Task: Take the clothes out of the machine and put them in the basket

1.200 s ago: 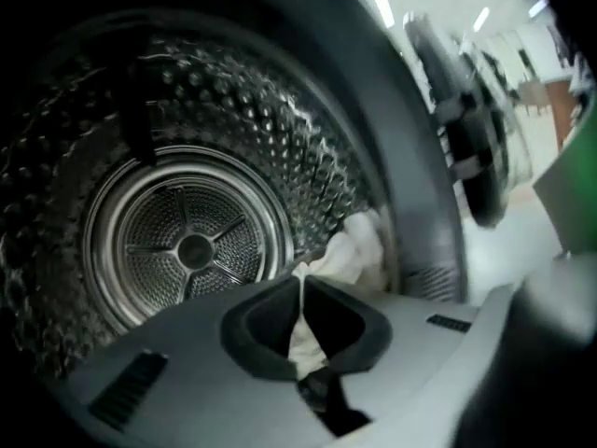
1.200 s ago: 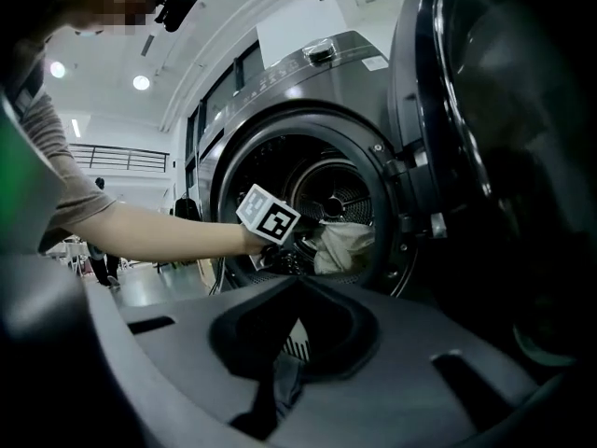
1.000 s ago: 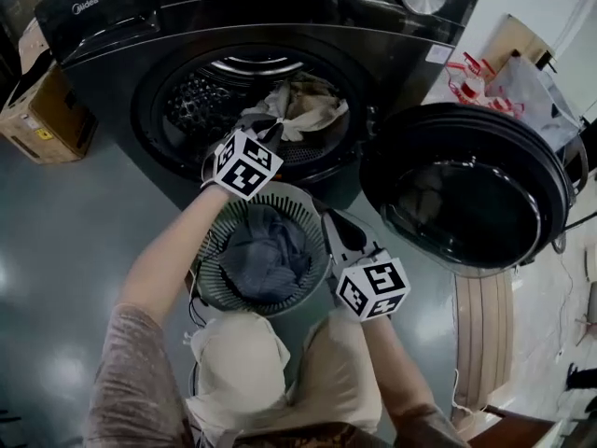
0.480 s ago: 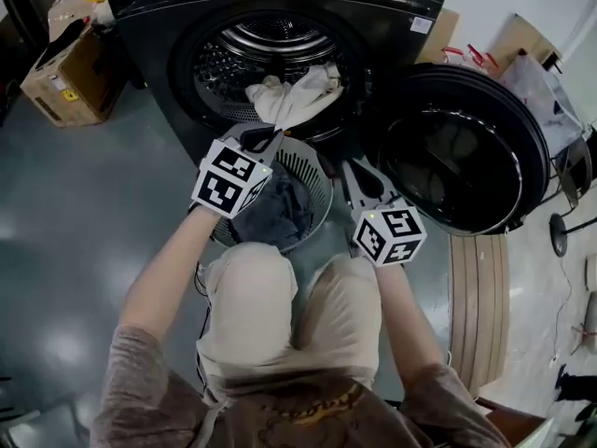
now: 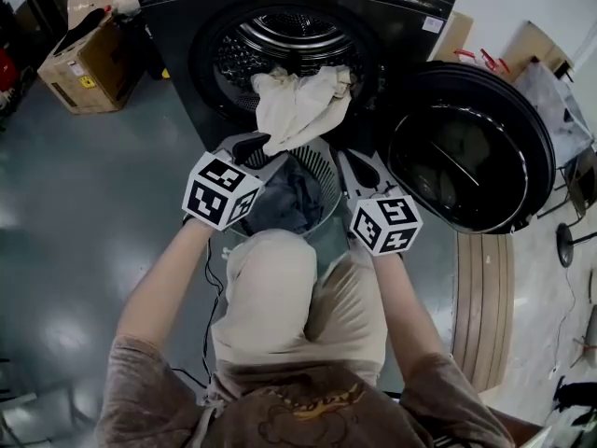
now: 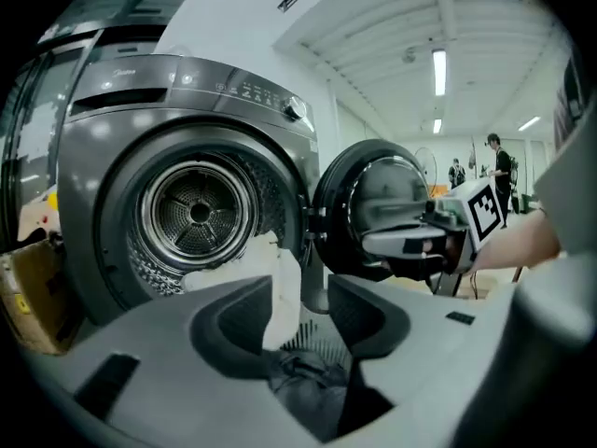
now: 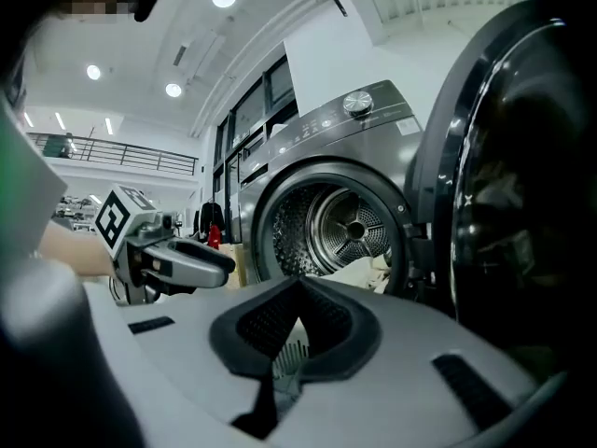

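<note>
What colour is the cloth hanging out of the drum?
Cream cloth, clearest in the head view.

Dim head view, soft glare patches on grey floor [image 5: 56, 334], bright ceiling lights [image 6: 438, 71] in gripper views, fisheye edge warping, dark corners.

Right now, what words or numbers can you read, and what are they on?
None reads clearly.
Control panel on the washing machine: print too small to read.
Yellow label on the cardboard box: too small to read.
Cubes on the left gripper and right gripper: square patterns, no letters.
</note>
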Action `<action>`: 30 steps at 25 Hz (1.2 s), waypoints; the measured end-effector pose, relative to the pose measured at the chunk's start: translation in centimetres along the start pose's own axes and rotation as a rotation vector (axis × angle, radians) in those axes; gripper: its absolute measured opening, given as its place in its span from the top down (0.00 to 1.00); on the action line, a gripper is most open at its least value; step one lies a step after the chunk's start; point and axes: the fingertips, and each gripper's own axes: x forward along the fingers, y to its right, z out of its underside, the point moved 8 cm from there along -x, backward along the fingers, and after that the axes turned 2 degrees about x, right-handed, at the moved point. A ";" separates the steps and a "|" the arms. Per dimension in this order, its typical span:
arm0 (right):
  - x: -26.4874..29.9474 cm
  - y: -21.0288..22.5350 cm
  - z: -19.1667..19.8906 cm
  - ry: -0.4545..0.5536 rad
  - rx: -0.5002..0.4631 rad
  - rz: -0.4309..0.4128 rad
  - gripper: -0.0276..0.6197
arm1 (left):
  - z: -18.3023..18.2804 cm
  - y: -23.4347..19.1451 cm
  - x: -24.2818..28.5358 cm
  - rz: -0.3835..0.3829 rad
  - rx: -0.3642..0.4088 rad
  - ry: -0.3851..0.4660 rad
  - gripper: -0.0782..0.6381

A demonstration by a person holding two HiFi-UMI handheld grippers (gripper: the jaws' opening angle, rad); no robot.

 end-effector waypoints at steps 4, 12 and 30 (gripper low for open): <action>-0.2 0.0 0.5 -0.007 0.002 0.010 0.96 | 0.2 0.0 1.0 0.000 0.033 0.004 0.53; -0.7 0.7 0.8 -0.021 -0.007 0.042 0.96 | 1.5 -4.2 8.5 -0.042 0.051 -0.050 0.47; -1.9 4.3 2.4 -0.056 0.006 0.182 0.96 | 4.6 -12.7 25.3 -0.135 0.040 -0.320 0.34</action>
